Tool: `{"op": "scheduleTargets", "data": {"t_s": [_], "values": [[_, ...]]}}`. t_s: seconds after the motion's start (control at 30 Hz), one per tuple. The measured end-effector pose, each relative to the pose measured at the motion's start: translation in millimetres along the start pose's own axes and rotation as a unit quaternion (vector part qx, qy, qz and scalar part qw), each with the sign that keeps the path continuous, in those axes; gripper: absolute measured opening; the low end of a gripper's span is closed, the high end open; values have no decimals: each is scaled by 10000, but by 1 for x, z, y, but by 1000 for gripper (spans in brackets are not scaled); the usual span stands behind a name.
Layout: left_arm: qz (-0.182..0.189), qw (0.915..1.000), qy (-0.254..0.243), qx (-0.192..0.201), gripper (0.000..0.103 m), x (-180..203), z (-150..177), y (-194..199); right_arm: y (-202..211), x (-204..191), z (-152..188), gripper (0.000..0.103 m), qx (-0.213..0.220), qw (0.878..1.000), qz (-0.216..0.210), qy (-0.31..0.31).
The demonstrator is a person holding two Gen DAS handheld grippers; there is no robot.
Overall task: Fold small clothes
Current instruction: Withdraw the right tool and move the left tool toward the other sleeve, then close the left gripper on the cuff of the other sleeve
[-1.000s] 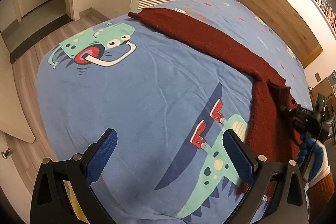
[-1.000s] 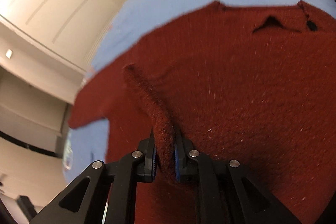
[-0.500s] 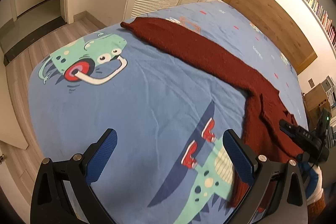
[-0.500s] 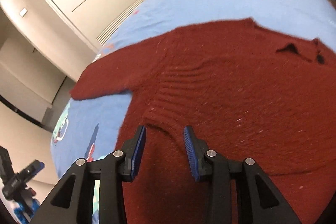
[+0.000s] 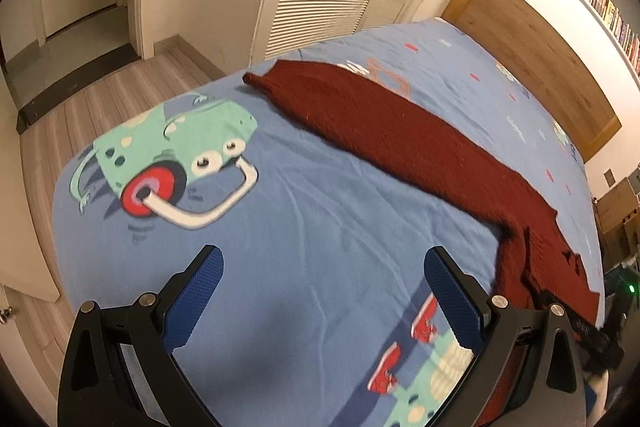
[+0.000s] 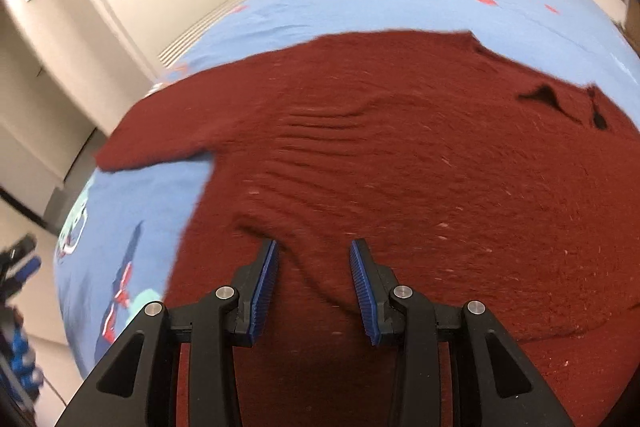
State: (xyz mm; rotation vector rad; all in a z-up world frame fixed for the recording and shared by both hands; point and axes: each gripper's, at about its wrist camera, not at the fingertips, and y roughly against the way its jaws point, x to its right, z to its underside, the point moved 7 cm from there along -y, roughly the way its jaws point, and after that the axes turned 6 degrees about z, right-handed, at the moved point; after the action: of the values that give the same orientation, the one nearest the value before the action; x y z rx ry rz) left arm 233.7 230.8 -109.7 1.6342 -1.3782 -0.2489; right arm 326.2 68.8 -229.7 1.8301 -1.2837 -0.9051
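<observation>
The dark red sweater (image 6: 400, 155) is lying spread flat on the bed (image 5: 312, 227), its body filling the near right part of the bed and one long sleeve (image 5: 392, 135) stretching away toward the far left corner, beside the wardrobe. The neck opening (image 6: 560, 99) is sitting toward the headboard side. A patch of small ripples (image 6: 312, 135) is showing in the knit near where the sleeve joins the body.

The right tongs (image 6: 314, 287) are hovering just over the sweater's body, released, with nothing pinched between the pads; only flat knit is lying beneath the gap. The left tongs (image 5: 324, 303) are standing wide apart and empty over the bare blue sheet, well apart from the sweater.

From here, the risks are looking like these: the thick knit is likely stretching and dragging rather than sliding, so a pull on one edge may be bunching the ripples into a hard crease. A shallow pinch may be catching only the top layer, so the fold would be coming out lopsided. The long sleeve is reaching close to the bed's far edge, and a careless tug may be sending it over the side.

No containers are showing in either view, so nothing is being held in any.
</observation>
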Motion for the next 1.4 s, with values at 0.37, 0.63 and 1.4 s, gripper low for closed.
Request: {"op": "scheduleTargets", "data": {"t_s": [0.37,0.63,1.4], "values": [[156,9992,365,0,98,-11,-34,-41,44,13,-1,39,437,9986,271,120],[743,9903,1163,149,89,-30,-63,-82,67,40,10,39,513,9975,491,29],[2482,9059,3355,721,45,-102,-134,-143,113,99,25,39,628,9934,829,-484]]}}
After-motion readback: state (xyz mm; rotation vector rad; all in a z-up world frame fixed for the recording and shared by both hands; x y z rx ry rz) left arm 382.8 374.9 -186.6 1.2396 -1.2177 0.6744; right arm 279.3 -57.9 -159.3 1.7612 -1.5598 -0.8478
